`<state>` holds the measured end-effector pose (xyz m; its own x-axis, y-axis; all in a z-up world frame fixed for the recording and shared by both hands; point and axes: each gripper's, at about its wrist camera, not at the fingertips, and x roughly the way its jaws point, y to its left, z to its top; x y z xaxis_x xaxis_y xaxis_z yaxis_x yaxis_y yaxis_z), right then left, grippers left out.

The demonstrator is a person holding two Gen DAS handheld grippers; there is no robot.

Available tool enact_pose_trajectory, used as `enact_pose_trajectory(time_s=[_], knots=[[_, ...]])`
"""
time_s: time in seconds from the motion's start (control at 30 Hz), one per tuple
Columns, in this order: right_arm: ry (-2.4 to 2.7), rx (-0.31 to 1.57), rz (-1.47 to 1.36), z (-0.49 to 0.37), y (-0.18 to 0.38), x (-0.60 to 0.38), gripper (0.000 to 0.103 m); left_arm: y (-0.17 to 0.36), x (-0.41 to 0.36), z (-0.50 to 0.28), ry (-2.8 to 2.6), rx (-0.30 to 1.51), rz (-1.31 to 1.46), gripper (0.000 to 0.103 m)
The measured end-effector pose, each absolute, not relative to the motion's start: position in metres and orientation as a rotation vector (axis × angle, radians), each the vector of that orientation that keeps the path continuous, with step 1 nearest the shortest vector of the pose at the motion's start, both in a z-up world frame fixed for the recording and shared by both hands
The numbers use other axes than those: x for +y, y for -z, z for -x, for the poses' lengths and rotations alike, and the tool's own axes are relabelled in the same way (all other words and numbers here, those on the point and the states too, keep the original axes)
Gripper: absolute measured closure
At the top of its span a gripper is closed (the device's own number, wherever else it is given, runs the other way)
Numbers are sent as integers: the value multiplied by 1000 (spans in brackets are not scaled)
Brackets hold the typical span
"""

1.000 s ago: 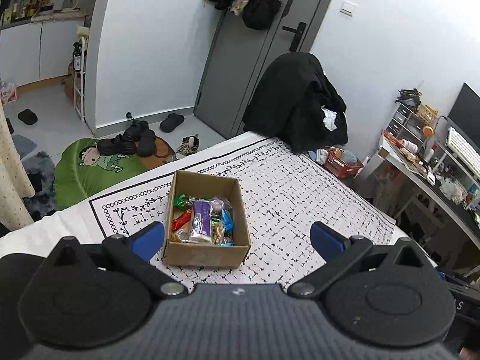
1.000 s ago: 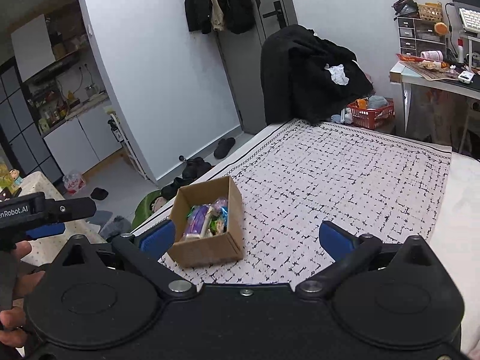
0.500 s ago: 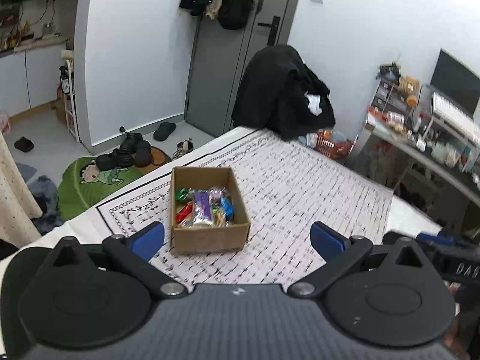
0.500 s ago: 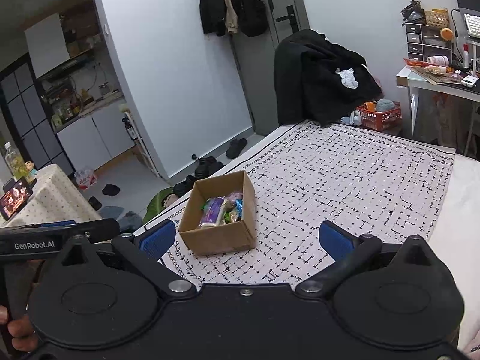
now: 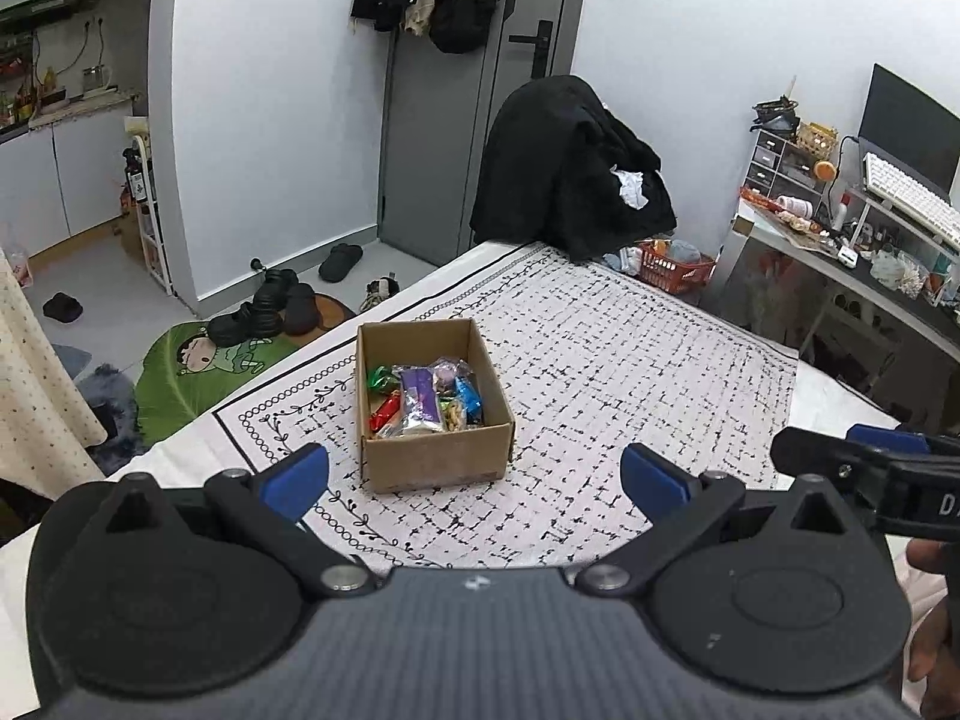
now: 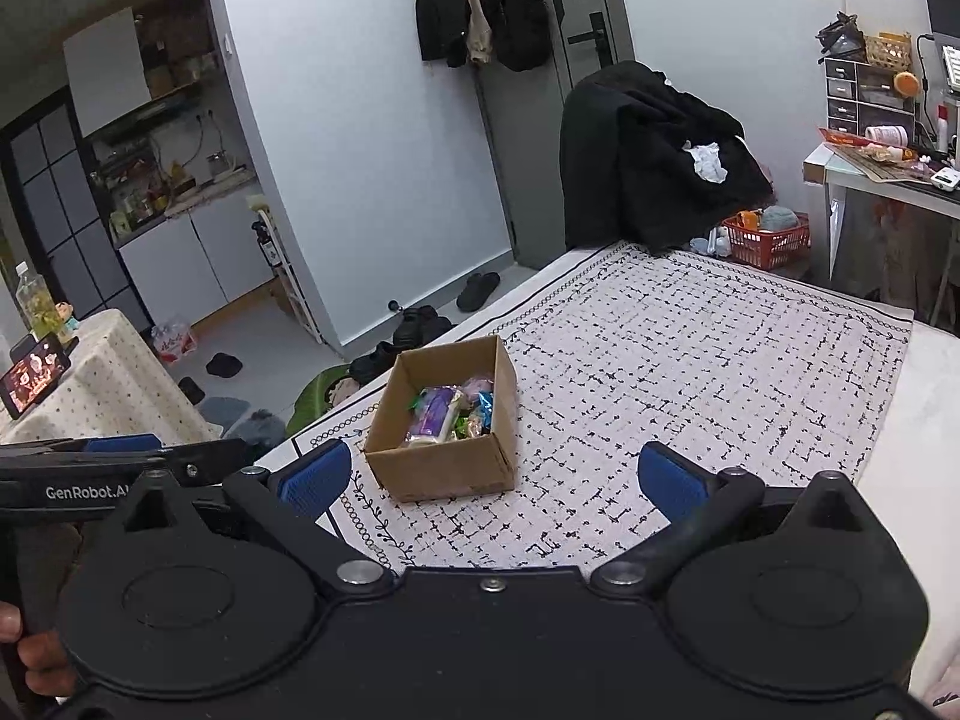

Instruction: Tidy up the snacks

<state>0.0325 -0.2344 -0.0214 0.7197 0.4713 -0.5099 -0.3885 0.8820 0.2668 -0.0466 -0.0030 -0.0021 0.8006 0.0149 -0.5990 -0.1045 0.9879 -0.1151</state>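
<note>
A small open cardboard box (image 5: 435, 461) stands on a white black-patterned cloth (image 5: 630, 372). It holds several wrapped snacks (image 5: 423, 399), among them a purple pack, a red one and a blue one. The box also shows in the right wrist view (image 6: 444, 471) with the snacks (image 6: 447, 417) inside. My left gripper (image 5: 474, 477) is open and empty, held back from the box's near side. My right gripper (image 6: 492, 474) is open and empty, also short of the box. Each gripper shows at the edge of the other's view.
The patterned cloth (image 6: 690, 372) covers a bed. A chair draped in black clothes (image 5: 570, 174) stands at its far end, a red basket (image 5: 675, 267) beside it. A cluttered desk (image 5: 840, 240) is at the right. Shoes and a green mat (image 5: 198, 372) lie on the floor at the left.
Both grippers have drawn back and tilted up a little, so the box sits lower and nearer centre. The right gripper has come into the left view's right edge. Jaws stay open.
</note>
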Motion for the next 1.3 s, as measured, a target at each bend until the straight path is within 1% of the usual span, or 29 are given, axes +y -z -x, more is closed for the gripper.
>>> enact_pose_trajectory(time_s=[1.3], knots=[[-483,632,-102,-34,23,-236,0,9,4,49,-69,664,148,0]])
